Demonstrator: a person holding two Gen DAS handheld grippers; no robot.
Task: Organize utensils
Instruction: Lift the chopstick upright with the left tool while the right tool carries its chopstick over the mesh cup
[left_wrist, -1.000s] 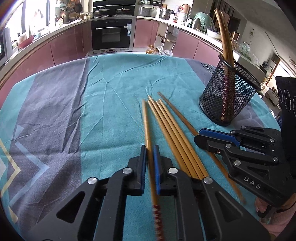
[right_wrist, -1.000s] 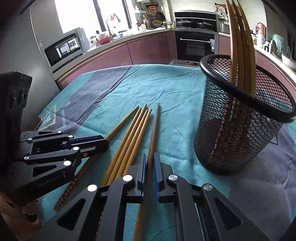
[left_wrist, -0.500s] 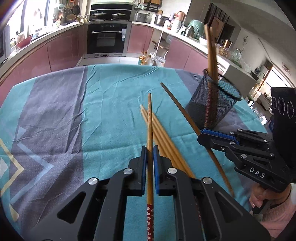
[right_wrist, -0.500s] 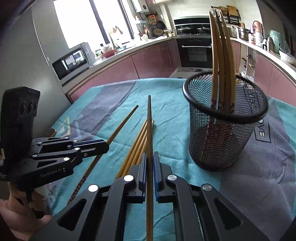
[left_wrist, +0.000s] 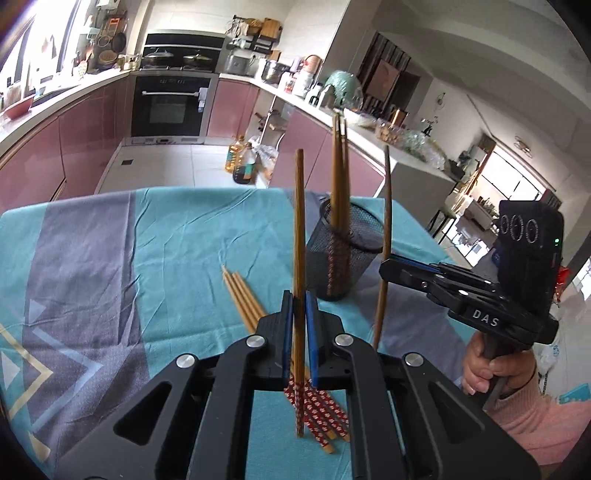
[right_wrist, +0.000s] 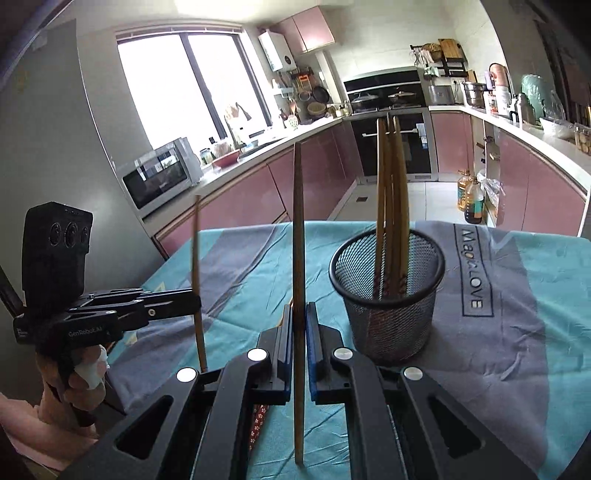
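Done: several chopsticks are stood in mesh holder (right_wrist: 387, 295) | In hand: left gripper (left_wrist: 299, 325) and right gripper (right_wrist: 298, 338) are each clamped on one upright chopstick | Left: loose chopsticks (left_wrist: 242, 301) are lying on tablecloth (left_wrist: 110, 266), judged roughly half sorted.

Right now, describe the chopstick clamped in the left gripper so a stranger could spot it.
Find the black wire-mesh cup on the teal and grey tablecloth. In front of it the left gripper pinches one tan wooden chopstick. Unlike the loose chopsticks lying flat, it stands upright, red patterned end down.
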